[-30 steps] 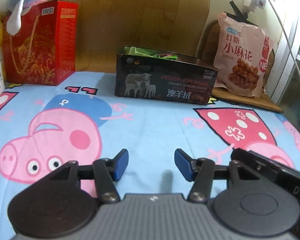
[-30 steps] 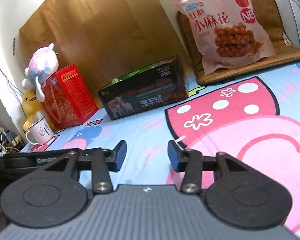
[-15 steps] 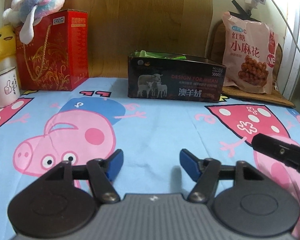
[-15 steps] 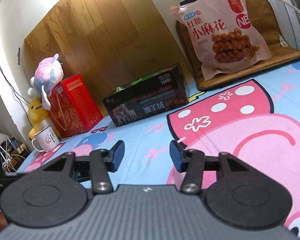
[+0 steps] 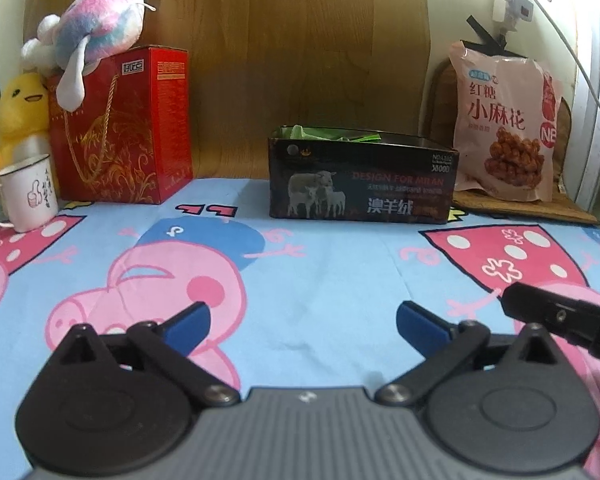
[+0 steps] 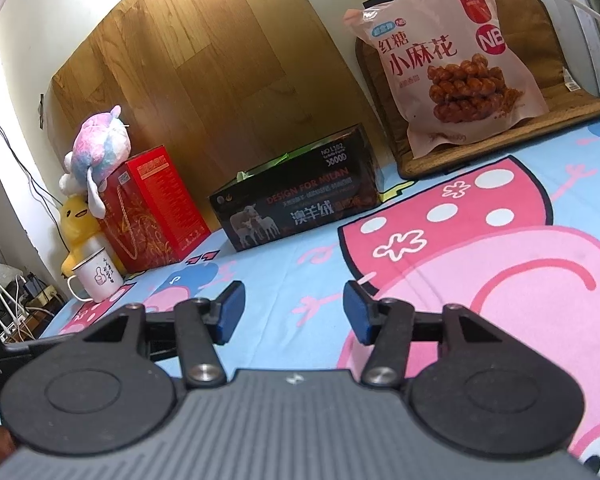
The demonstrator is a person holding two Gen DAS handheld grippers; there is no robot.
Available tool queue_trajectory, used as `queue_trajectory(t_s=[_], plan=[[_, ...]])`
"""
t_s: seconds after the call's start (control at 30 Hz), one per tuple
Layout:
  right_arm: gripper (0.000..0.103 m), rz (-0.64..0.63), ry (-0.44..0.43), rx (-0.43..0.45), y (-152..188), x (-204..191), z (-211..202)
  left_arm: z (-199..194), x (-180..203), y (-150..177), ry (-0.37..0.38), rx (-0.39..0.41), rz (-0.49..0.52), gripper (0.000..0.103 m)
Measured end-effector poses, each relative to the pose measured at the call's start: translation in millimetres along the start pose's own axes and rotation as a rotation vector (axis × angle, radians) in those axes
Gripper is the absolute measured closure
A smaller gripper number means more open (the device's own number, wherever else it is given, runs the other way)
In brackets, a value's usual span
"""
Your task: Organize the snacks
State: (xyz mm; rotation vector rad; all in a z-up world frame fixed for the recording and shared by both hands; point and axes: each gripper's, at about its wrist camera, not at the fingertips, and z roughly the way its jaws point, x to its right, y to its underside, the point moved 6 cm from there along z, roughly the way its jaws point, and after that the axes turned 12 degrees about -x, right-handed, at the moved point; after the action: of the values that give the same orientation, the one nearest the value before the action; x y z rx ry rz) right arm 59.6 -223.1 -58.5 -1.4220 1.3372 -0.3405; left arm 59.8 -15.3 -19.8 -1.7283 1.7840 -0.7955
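The left gripper (image 5: 302, 322) has just been opening its jaws to full width and the right gripper (image 6: 294, 316) has just been opening more modestly, both with nothing between the blue pads, which suggests a reach is being readied rather than a grasp made. The snack bag (image 5: 506, 126) leans upright at the upper right of the left view, on a brown mat (image 5: 540, 210), just beside the dark box (image 5: 360, 176) at centre, well apart from both grippers. Everything sits on a blue cartoon-pig sheet (image 5: 320, 280) before a wooden board (image 5: 300, 40), with a red box (image 5: 128, 124), plush toys and a mug (image 5: 28, 192) at the left.
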Motion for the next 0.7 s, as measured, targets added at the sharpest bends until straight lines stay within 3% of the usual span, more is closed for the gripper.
queue_trajectory(t_s=[0.23, 0.7], plan=[[0.046, -0.001, 0.001, -0.005, 0, 0, 1, -5, -4, -3, 0.019, 0.022, -0.020, 0.000], [0.044, 0.010, -0.005, 0.008, 0, 1, -1, -20, 0, -17, -0.032, 0.055, 0.002, 0.000]])
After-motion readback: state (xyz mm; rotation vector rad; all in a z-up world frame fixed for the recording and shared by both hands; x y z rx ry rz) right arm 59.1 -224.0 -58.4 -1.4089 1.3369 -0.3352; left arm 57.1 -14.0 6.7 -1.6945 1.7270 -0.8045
